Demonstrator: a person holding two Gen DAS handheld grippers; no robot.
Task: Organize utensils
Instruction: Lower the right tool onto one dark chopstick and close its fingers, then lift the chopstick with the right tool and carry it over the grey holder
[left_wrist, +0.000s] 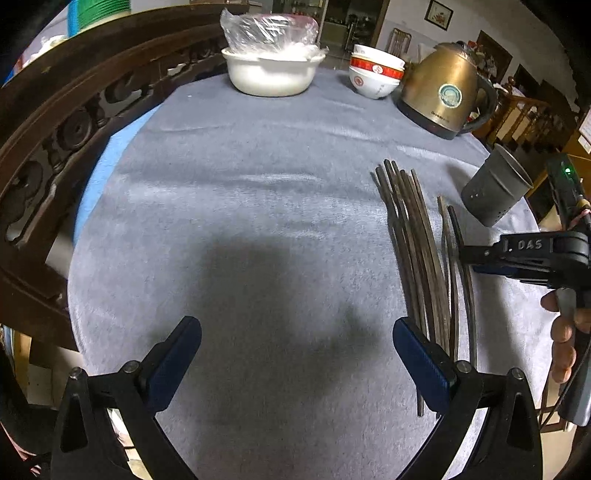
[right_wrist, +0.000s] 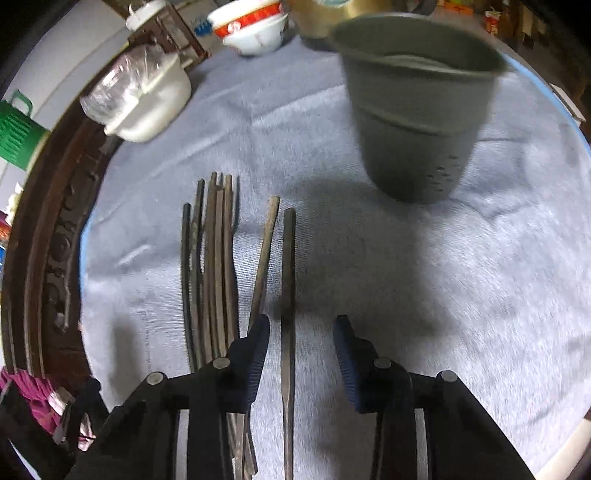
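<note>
Several dark wooden chopsticks (left_wrist: 413, 251) lie in a bundle on the grey cloth; they also show in the right wrist view (right_wrist: 214, 266). Two more lie apart to their right: a thin one (right_wrist: 264, 254) and a dark one (right_wrist: 288, 295). My right gripper (right_wrist: 301, 343) is open, low over the cloth, with the dark chopstick between its fingers; the left wrist view shows it from the side (left_wrist: 461, 254). A grey perforated utensil holder (right_wrist: 417, 110) stands upright beyond it, also in the left wrist view (left_wrist: 495, 188). My left gripper (left_wrist: 297, 350) is open and empty, left of the bundle.
At the table's far side stand a white pot (left_wrist: 271, 72) with a plastic-wrapped bowl on it, stacked red-and-white bowls (left_wrist: 375, 70) and a brass kettle (left_wrist: 445, 88). A carved dark wooden chair back (left_wrist: 62, 133) runs along the left edge. A green basket (right_wrist: 14, 133) is at far left.
</note>
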